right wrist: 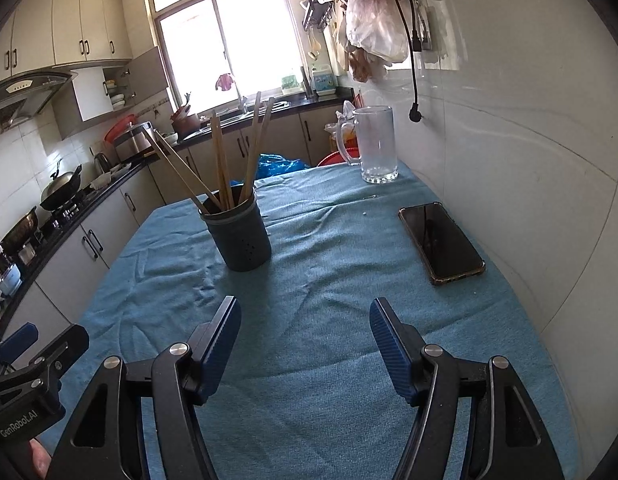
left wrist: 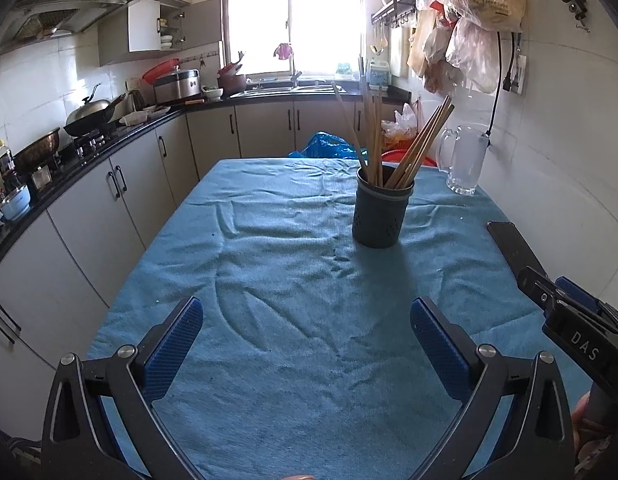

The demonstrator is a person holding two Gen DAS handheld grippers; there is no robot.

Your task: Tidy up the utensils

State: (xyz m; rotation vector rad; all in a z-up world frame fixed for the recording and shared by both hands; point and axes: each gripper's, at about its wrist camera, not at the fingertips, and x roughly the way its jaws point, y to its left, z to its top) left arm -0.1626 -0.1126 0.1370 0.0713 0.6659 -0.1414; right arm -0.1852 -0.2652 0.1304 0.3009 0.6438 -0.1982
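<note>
The chopsticks [left wrist: 383, 144] are stood in a dark perforated holder [left wrist: 381, 212], which is set upright on the blue cloth [left wrist: 269, 280] at about the middle of the table, toward its far half. No utensil is seen lying loose on the cloth in either view.

From the left gripper [left wrist: 307, 344] the holder is found ahead and somewhat to the right; from the right gripper [right wrist: 305, 344] it is found ahead and somewhat to the left. The holder is thus placed between the two lines of approach and well apart from both. In the right wrist view it appears slightly nearer, so the right hand is judged the closer one, though the margin is small.

The long axes of the chopsticks are held near vertical, fanned outward: one group is tilted left, one right, with a few almost straight up. A grasp is therefore judged to need a level approach across the shafts above the rim, or a reach from above along them.

Both pairs of tongs are seen apart, with nothing between the blue pads [left wrist: 173, 348]. A phone [right wrist: 441, 240] and a glass mug [right wrist: 375, 144] are seen on the right side of the table, clear of the path.
</note>
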